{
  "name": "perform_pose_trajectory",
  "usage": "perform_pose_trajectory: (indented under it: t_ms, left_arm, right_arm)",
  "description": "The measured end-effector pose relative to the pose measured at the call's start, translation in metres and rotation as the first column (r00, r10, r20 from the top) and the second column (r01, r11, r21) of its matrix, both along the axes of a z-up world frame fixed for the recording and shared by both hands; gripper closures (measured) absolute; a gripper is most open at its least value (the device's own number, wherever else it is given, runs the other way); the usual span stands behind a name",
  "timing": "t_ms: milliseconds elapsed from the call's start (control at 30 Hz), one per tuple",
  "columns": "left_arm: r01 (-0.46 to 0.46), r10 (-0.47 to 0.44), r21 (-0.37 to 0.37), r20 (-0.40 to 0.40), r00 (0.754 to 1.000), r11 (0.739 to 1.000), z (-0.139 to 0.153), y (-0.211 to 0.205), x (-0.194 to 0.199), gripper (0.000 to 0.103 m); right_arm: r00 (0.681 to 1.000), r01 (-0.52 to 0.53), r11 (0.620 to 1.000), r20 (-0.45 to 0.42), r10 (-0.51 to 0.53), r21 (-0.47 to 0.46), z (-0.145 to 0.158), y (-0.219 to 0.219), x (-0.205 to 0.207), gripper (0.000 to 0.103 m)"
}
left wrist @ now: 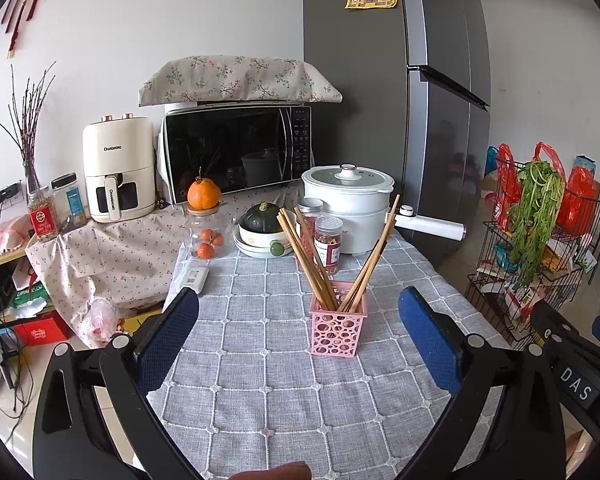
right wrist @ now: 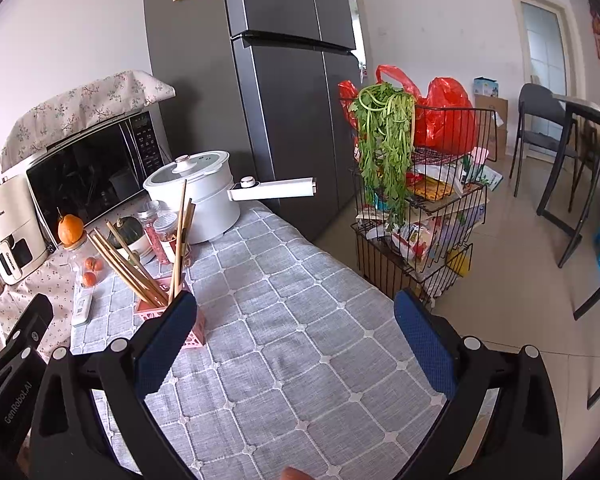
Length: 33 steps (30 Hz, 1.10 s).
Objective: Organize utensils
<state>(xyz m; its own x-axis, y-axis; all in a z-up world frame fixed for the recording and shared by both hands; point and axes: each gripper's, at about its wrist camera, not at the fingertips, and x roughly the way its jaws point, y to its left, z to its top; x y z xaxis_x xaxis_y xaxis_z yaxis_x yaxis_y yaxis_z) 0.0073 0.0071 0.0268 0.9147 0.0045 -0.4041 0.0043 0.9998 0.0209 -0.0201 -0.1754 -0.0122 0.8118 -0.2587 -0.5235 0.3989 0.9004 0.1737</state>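
Now the pink perforated plastic holder stands upright on the grey checked tablecloth, with a bundle of long wooden chopsticks fanned out of it in two leaning groups. Both grippers hover above the cloth with nothing between their blue-padded fingers. The left gripper has its jaws spread wide, and the holder sits ahead of it, apart from both pads. The right gripper is equally wide, with the same holder just beyond its left finger, which partly hides it. Behind the holder stand two clear jars with red contents, a white electric pot and a dark green squash in a bowl.
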Motion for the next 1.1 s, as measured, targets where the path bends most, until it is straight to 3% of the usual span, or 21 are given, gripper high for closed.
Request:
perform_pose_trajectory:
  t_ms: [1100]
  left_arm:
    - [-0.009,0.009,0.002,-0.007,1.0,1.0,-0.0052,0.0033,0.0026,0.007]
  right_arm:
    - [1.0,-0.01,1.0,-0.017,0.011,0.017,-0.0048,0.0012,0.0037,0.007]
